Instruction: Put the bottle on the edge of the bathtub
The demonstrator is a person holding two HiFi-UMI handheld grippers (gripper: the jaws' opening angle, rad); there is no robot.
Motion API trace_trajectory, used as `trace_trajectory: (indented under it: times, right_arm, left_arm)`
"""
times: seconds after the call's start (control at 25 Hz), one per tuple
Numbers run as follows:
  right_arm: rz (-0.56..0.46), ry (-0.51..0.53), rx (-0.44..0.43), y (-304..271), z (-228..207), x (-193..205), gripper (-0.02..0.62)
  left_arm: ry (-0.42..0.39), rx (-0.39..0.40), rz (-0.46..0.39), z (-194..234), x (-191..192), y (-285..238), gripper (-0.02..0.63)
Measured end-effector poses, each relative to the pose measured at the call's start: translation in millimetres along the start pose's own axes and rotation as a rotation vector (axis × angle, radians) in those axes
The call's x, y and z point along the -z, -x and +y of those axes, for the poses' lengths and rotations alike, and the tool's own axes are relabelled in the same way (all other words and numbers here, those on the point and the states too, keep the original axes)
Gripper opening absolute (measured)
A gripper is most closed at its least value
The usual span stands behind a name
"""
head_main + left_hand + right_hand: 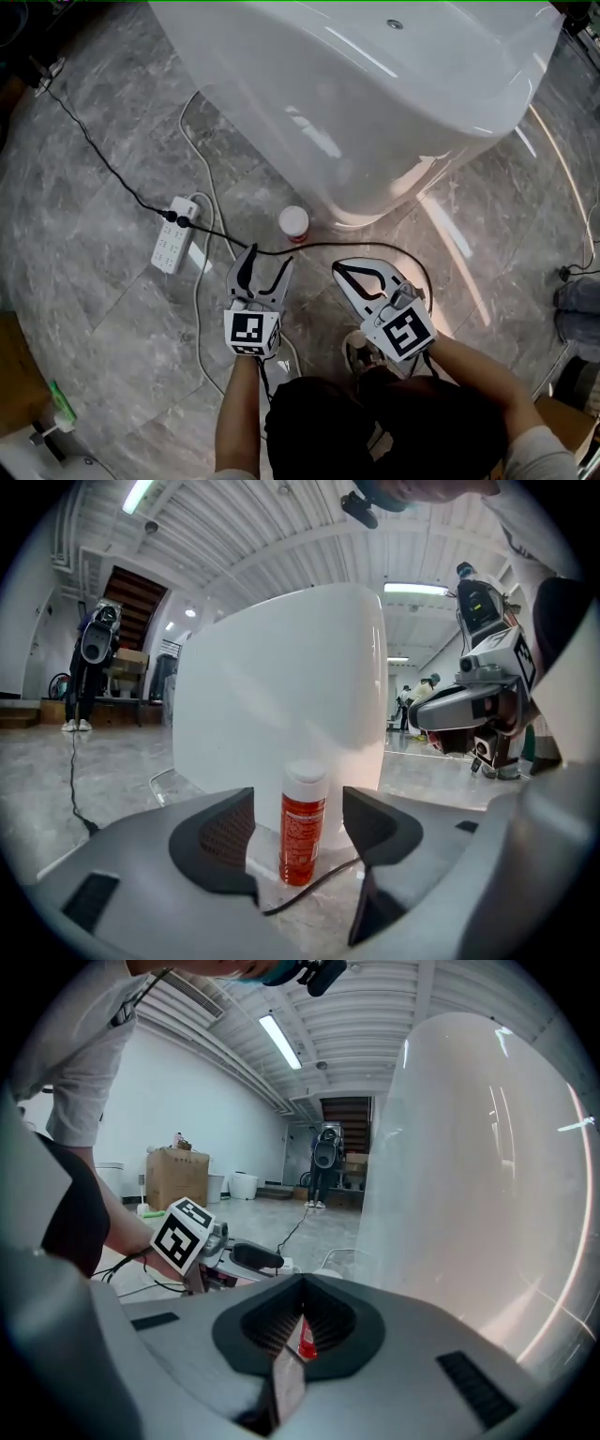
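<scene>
Orange with a white cap, the bottle (293, 223) stands upright on the stone floor (103, 309), just beside the bathtub (375, 94) foot. It is dead ahead of the left gripper (265, 262), whose jaws gape wide and which is the nearer one. The right gripper (339, 269) is pinched together, empty.

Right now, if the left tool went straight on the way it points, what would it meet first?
Probably the orange bottle, centred ahead of its open jaws; the bathtub stands just behind.
</scene>
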State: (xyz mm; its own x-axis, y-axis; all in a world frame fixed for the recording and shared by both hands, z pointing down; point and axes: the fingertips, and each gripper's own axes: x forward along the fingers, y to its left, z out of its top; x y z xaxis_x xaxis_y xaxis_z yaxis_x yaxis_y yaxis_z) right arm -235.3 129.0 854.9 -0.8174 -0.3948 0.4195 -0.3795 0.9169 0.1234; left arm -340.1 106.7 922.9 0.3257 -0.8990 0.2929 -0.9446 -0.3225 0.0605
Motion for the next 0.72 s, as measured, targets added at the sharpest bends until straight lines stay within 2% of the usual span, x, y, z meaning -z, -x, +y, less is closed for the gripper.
trace_trajectory:
  times: [0.24,0.48,0.6,0.72]
  right_arm:
    - [-0.009,-0.033,0.008,-5,5,-4,0.006]
    - [0.015,0.035,-0.015,-10,5,-11,0.006]
    - [0.014,0.046,-0.021,-10,5,-17,0.006]
    - [0.005,0.062,-0.002,-10,-9,-17,0.006]
  left_arm:
    - [0.000,-0.058,0.028,2,-11,20,0.168]
    - [-0.024,-0.063,0.076,5,-15,29,0.046]
    - [-0.026,-0.053,0.070,3,-25,34,0.015]
    - [-0.040,-0.054,0.058,5,-38,36,0.012]
